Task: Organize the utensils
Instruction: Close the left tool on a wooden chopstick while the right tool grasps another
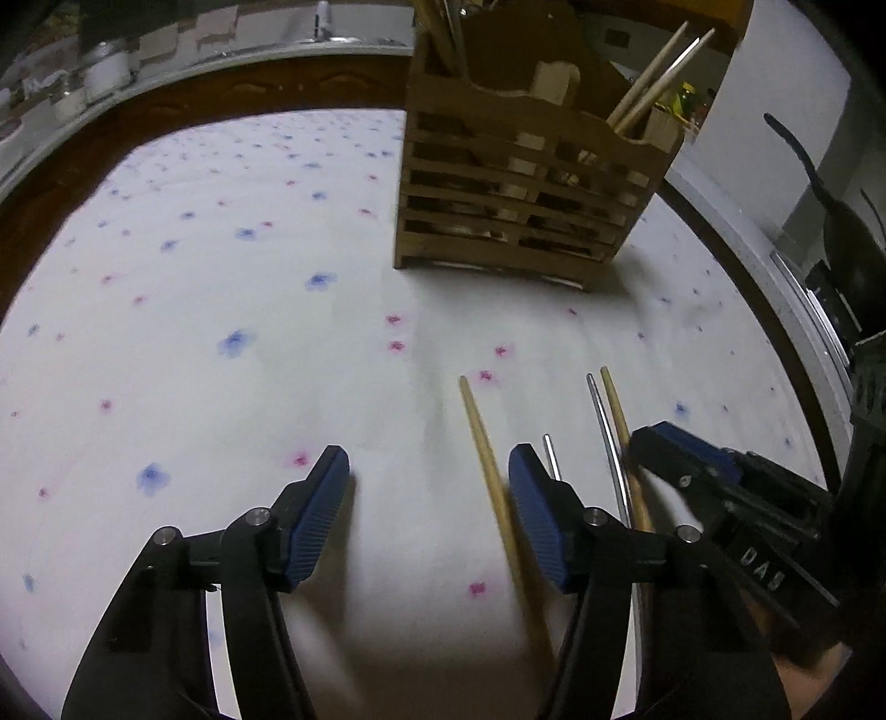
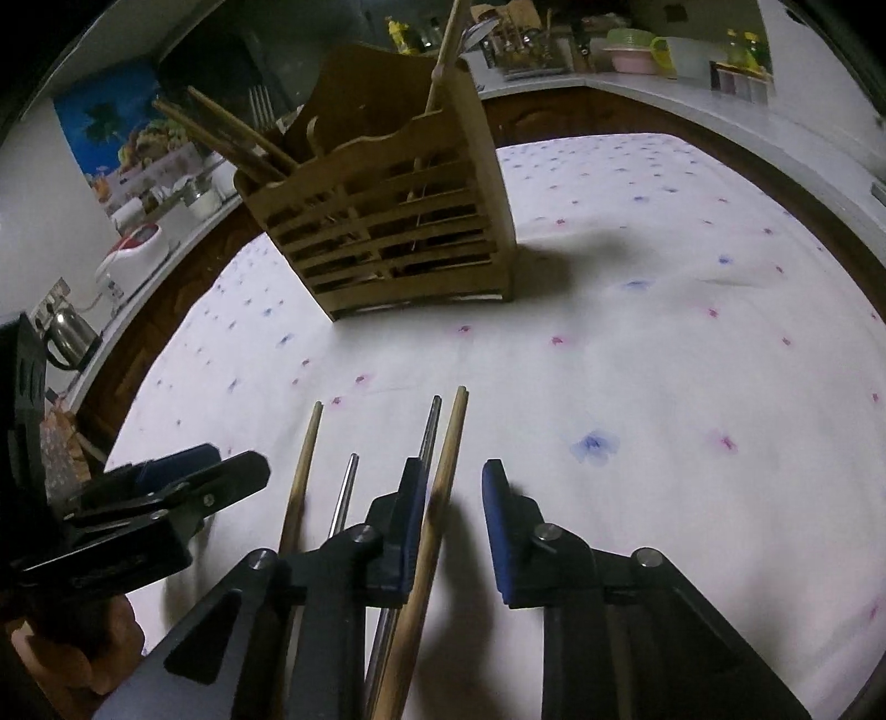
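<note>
A slatted wooden utensil holder stands on the flowered tablecloth, with chopsticks and cutlery in it; it also shows in the right wrist view. Loose wooden chopsticks and metal chopsticks lie on the cloth. My left gripper is open and empty, with one wooden chopstick just inside its right finger. My right gripper is open, its fingers on either side of a wooden chopstick. A metal chopstick and another wooden one lie to its left.
The white flowered cloth covers the table up to a brown wooden edge. A counter behind holds a kettle, a rice cooker and bowls. A black pan sits at the right.
</note>
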The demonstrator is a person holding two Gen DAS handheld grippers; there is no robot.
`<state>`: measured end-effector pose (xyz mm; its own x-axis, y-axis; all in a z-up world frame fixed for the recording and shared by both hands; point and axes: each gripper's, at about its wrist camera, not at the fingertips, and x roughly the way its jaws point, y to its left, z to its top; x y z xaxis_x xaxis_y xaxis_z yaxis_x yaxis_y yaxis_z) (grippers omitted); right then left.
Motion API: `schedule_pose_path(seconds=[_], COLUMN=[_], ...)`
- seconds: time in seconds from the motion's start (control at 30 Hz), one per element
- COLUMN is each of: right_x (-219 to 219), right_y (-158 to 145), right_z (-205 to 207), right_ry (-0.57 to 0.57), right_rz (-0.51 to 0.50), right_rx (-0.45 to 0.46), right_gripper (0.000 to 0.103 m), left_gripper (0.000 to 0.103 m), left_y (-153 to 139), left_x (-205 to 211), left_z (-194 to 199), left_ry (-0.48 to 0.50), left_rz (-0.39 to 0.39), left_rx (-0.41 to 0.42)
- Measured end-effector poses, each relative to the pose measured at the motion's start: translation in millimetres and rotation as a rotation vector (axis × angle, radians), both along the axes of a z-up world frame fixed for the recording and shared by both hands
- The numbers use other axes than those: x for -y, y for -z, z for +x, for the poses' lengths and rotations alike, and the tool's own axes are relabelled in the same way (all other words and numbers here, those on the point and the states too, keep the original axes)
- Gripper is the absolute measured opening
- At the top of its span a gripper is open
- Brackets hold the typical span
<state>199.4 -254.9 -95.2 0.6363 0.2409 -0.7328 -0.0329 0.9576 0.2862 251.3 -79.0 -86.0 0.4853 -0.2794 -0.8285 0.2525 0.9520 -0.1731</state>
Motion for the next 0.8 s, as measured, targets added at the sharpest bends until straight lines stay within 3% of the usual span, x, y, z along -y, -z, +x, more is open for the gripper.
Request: schedule_pose_path(seconds=[0.07,0.2,0.33,0.47,0.57,0.8], right_x=[-2,-8,-2,14,26,20], right_y=[3,5,5,4,4,5], right_z=[3,2,-11,-27,-30,-12], right_ry=[-0.013,-0.033,-0.048,-0.039,-0.012,0.029], right_rz=[-0.006,-0.061,-0.095,-0.089,-0.025,-0.050], right_rx=[-0.010,-0.007,-0.006,-0.015,-0.025,-0.025], right_gripper=[0.020,0.013,0.009,0.009,0.014,0.015], left_gripper=[0.053,0.045,0.031,0.031,0.032,0.032], left_y=[7,9,7,5,6,9], left_x=[5,15,11,-5,-8,19], left_z=[2,-9,-21,-22,-14,-13], left_ry=[0.025,0.082,0.147,0.127,0.083,0.085], left_rz=[0.009,0.101,0.126,0.065,0.039,0.134], left_rx=[-0.019,0.035,0.045,0.004,-0.033,0.018])
